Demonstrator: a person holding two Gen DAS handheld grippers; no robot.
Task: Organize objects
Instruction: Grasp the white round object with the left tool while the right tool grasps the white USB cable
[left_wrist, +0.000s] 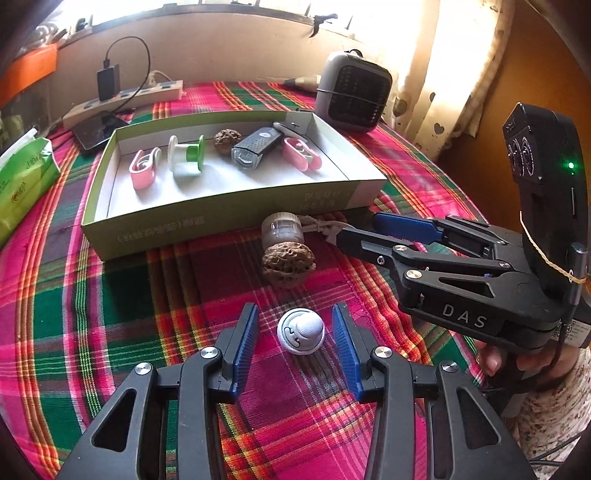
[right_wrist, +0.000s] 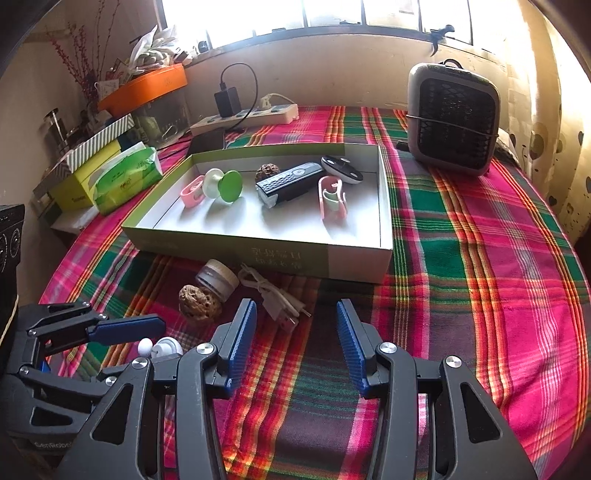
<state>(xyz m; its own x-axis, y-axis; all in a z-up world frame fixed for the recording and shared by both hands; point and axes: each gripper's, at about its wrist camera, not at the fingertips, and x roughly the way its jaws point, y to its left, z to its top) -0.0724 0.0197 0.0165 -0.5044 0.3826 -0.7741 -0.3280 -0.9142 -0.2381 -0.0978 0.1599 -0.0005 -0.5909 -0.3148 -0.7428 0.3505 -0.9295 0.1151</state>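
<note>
A shallow green box (left_wrist: 221, 225) (right_wrist: 266, 251) on the plaid table holds two pink clips, a green-and-white spool (left_wrist: 186, 157), a walnut, a grey torch (left_wrist: 253, 147) and a small oval device. In front of it lie a small jar (left_wrist: 282, 230), a walnut (left_wrist: 288, 264), a coiled white cable (right_wrist: 273, 295) and a small white knob (left_wrist: 301, 330). My left gripper (left_wrist: 295, 325) is open, its fingers on either side of the white knob without touching it. My right gripper (right_wrist: 295, 325) is open and empty, just short of the cable.
A grey fan heater (right_wrist: 452, 118) stands at the back right. A power strip with a charger (right_wrist: 243, 114) lies at the back. A green tissue pack (right_wrist: 125, 177) and boxes sit at the left edge. A phone (left_wrist: 96, 131) lies behind the box.
</note>
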